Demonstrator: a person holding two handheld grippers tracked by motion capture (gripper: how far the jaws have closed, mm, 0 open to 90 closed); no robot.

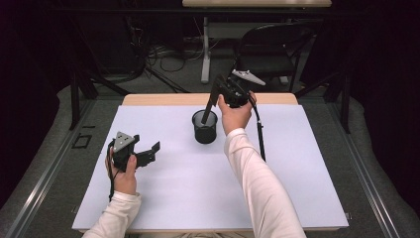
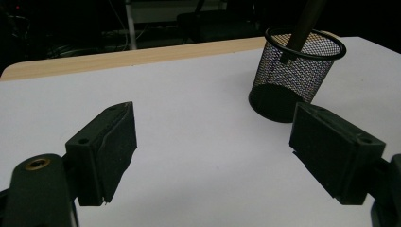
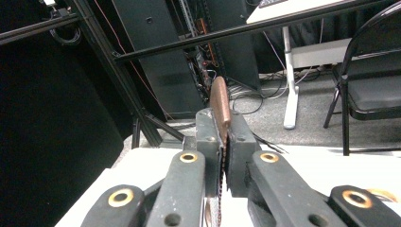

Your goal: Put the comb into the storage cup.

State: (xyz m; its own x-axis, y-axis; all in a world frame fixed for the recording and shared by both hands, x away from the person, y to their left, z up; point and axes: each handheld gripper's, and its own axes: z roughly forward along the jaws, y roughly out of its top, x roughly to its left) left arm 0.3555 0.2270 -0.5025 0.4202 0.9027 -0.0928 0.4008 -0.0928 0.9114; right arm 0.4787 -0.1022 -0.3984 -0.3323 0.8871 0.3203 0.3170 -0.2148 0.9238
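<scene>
One dark stick [image 3: 220, 105] in the right gripper [image 1: 218, 94] dips into the mesh cup [image 1: 205, 127]

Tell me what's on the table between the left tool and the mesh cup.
Nothing: bare white sheet between the open left tool and the mesh cup, seen in the left gripper view.

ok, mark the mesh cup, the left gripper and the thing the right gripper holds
mesh cup [image 2: 295, 78], left gripper view, its mesh wall
left gripper [image 1: 146, 152], high view, between its open jaws
brown stick-like object [image 3: 220, 105], right gripper view, its upper end
</scene>
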